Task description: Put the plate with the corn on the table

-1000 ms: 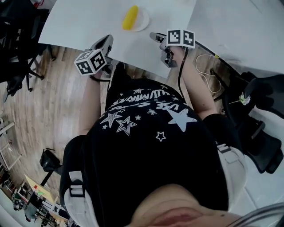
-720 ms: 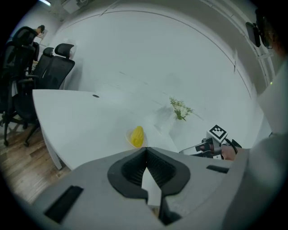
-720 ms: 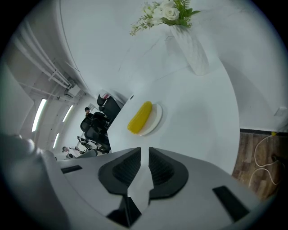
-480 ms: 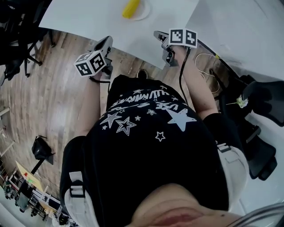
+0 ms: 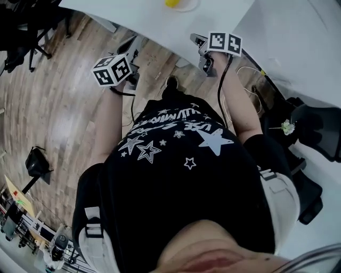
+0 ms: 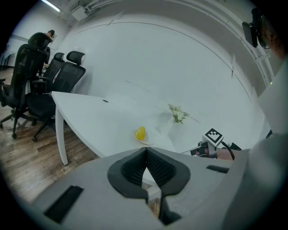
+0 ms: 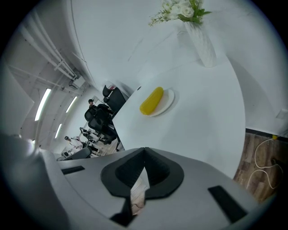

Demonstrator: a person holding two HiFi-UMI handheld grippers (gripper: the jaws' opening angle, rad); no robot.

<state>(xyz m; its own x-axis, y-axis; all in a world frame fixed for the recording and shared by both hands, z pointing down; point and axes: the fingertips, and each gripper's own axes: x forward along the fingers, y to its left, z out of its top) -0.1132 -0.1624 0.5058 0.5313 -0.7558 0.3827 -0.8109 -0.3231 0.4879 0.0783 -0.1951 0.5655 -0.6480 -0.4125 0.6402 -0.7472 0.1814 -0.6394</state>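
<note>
The yellow corn (image 7: 151,100) lies on a small white plate (image 7: 167,101) that rests on the white table (image 7: 202,121). In the head view only the corn (image 5: 171,2) and the plate's rim (image 5: 187,6) show, at the top edge. My left gripper (image 5: 137,42) hangs over the wood floor just off the table's edge, shut and empty. My right gripper (image 5: 195,38) is at the table's near edge. Its jaws have just been closing and are shut with nothing between them. Both grippers stand well short of the plate (image 6: 147,141).
A white vase of flowers (image 7: 198,36) stands behind the plate. Black office chairs (image 6: 40,81) line the table's far left, and another chair (image 5: 319,128) is at my right. A cable (image 7: 265,166) loops on the floor below the table's edge. A dark bag (image 5: 34,162) sits on the floor.
Both grippers have drawn back from the table; the left one, earlier over the table's edge, is now over the floor. The plate with corn has slid to the head view's top edge.
</note>
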